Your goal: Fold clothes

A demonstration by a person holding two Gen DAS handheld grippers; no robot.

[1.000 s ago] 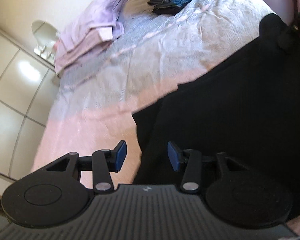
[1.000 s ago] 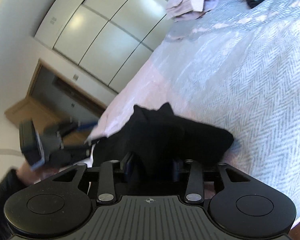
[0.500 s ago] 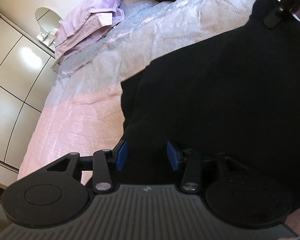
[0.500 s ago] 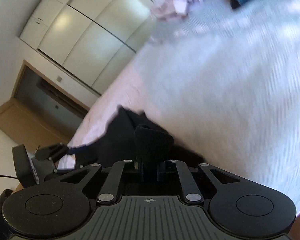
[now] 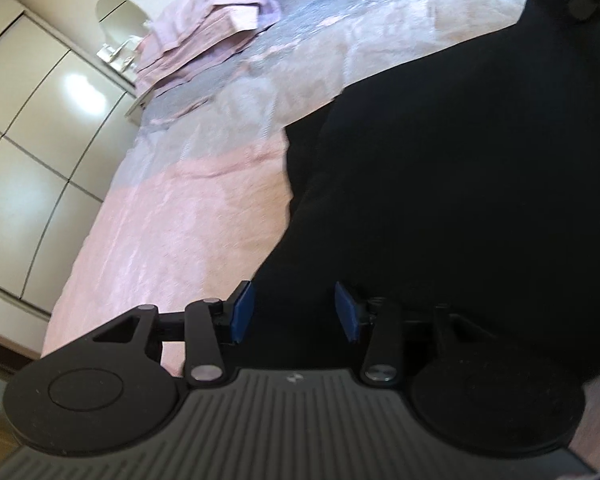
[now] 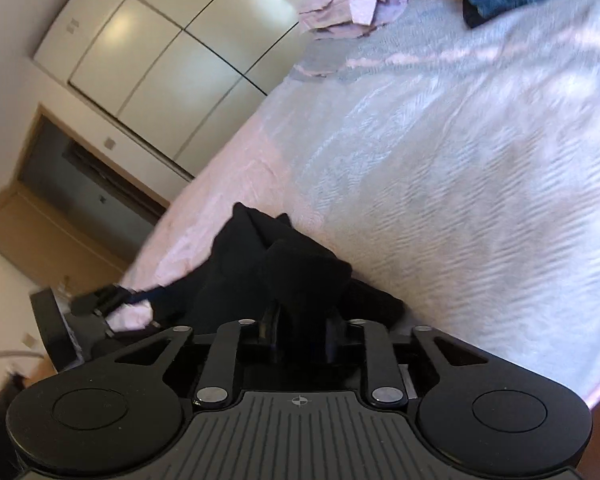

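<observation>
Left claw point(image 5: 294, 312) gapes over the black garment point(image 5: 460, 160), its hem just ahead, lower than a second ago; bare bedspread point(image 5: 188, 216) runs free off its left. Right claw point(image 6: 300, 332) opening, a black fold bunched between its pads, looser than the pinch half a second back

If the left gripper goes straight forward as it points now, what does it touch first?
Most likely the black garment: its edge lies right ahead of the open left gripper, over the bedspread. Depth is unclear.
</observation>
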